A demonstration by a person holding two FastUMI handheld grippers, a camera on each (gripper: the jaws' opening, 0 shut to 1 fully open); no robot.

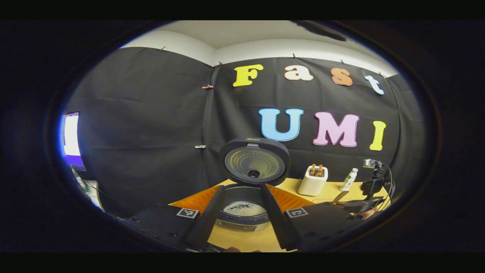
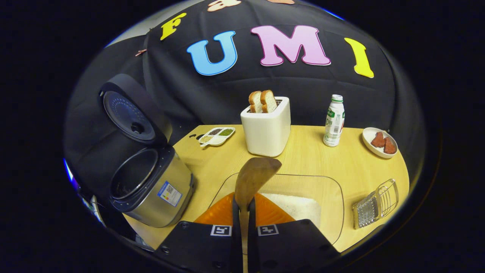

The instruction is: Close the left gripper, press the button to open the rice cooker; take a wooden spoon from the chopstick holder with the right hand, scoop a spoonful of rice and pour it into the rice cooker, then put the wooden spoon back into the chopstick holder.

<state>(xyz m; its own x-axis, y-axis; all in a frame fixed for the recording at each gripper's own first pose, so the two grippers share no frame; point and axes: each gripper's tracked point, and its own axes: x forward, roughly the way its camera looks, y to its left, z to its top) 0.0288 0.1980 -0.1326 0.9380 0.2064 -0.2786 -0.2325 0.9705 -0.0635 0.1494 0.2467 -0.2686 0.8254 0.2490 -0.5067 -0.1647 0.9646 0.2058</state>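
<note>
The rice cooker stands open with its lid raised, and pale grains lie in the pot. My left gripper is open in front of it, a finger on either side of the pot in the left gripper view. My right gripper is shut on the handle of the wooden spoon. The spoon's bowl looks bare and hangs over the near left end of a clear tub of white rice. The open cooker stands left of the tub. A metal wire holder sits to the tub's right.
On the wooden table stand a white toaster with two bread slices, a small white bottle, a plate of reddish pieces and a divided dish of grains. A camera on a stand is at the far right.
</note>
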